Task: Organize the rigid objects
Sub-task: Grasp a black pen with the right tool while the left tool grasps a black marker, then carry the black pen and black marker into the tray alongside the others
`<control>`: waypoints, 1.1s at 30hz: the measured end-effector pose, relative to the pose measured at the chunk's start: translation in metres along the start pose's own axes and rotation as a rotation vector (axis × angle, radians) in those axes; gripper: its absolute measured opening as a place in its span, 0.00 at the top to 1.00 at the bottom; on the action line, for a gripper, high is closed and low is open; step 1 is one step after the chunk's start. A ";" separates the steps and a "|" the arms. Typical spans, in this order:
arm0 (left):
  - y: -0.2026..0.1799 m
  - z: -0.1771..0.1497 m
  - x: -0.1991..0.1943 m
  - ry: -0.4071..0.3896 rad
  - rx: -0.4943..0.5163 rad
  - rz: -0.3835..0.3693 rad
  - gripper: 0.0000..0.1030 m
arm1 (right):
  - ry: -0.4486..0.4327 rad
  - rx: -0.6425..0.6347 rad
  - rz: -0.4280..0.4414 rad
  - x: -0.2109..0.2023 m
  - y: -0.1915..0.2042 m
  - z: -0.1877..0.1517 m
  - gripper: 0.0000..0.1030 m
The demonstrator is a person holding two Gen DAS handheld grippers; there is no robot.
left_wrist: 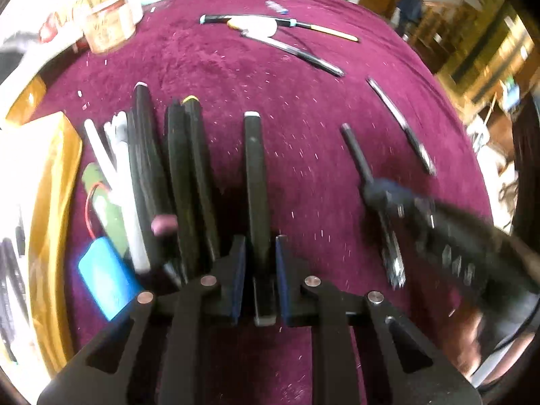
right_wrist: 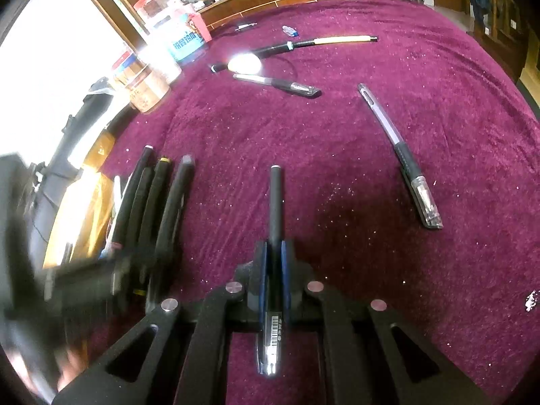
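Left claw (left_wrist: 259,266) nearly closed around a black marker (left_wrist: 255,182); right claw (right_wrist: 275,263) clamped on a black pen (right_wrist: 276,202).

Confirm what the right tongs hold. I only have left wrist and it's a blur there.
Observer: The right tongs are shut on a black pen. It has a barcode label at the camera end.
Operator: And the pen to their right?
Observer: It's a clear pen with a black grip, lying loose and apart from the tongs.
Operator: Anything else on that side?
Observer: There's a white speck on the cloth, near the right edge.
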State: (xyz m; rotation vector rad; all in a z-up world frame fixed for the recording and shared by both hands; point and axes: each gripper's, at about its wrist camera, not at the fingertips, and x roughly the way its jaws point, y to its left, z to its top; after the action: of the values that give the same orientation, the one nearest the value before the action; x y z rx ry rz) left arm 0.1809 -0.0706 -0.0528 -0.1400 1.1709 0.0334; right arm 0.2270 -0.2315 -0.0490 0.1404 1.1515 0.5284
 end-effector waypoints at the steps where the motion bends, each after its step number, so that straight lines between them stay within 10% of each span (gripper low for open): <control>1: -0.001 -0.002 -0.001 -0.014 0.010 0.005 0.87 | -0.004 -0.005 -0.007 0.000 0.001 -0.001 0.94; 15: 0.074 -0.072 -0.102 -0.196 -0.217 -0.252 0.88 | -0.020 -0.028 0.095 0.000 0.007 -0.005 0.94; 23: 0.169 -0.112 -0.170 -0.350 -0.395 -0.216 0.88 | -0.076 -0.100 0.140 -0.012 0.030 -0.012 0.94; 33: 0.258 -0.119 -0.158 -0.332 -0.555 -0.160 0.88 | -0.108 -0.287 0.302 -0.063 0.147 -0.044 0.94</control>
State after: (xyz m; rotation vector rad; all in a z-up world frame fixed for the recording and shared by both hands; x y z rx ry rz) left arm -0.0149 0.1769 0.0239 -0.6923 0.7914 0.2332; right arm 0.1203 -0.1400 0.0401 0.0934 0.9423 0.9367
